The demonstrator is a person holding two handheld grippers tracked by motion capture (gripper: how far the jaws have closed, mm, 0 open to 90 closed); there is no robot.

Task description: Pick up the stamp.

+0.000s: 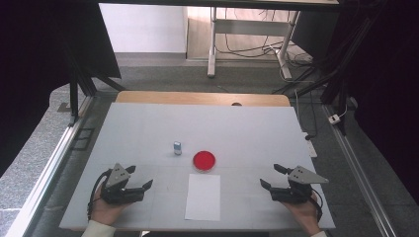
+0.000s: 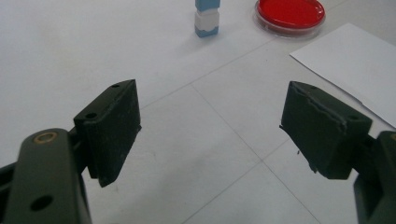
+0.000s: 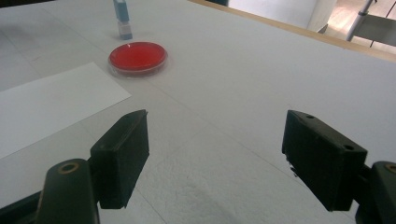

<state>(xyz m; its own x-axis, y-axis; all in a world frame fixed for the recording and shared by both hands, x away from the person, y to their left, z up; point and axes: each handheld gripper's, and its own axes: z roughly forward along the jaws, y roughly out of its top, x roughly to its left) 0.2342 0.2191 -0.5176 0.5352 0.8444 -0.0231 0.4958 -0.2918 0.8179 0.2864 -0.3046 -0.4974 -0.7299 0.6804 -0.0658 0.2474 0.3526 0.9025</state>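
High view: left gripper [image 1: 139, 178] and right gripper [image 1: 271, 177] rest near the table's [image 1: 257, 128] front edge, jaws spread wide and empty. The red petri dish [image 1: 204, 160] and small blue-white vial [image 1: 177, 147] sit well ahead, between them.

Left gripper view: vial [image 2: 206, 18] and dish [image 2: 290, 14] lie far past the parted jaws, white paper sheet [image 2: 350, 60] off to the right.

Right gripper view: dish [image 3: 137, 58] and vial [image 3: 122, 19] sit far off up left, beyond the gaping jaws.

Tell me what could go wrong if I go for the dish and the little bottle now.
The small bottle stands upright and narrow just left of the red dish; a sideways nudge could tip it. The dish sits close to the paper sheet, so a low approach by the right hand-held gripper might catch the sheet.
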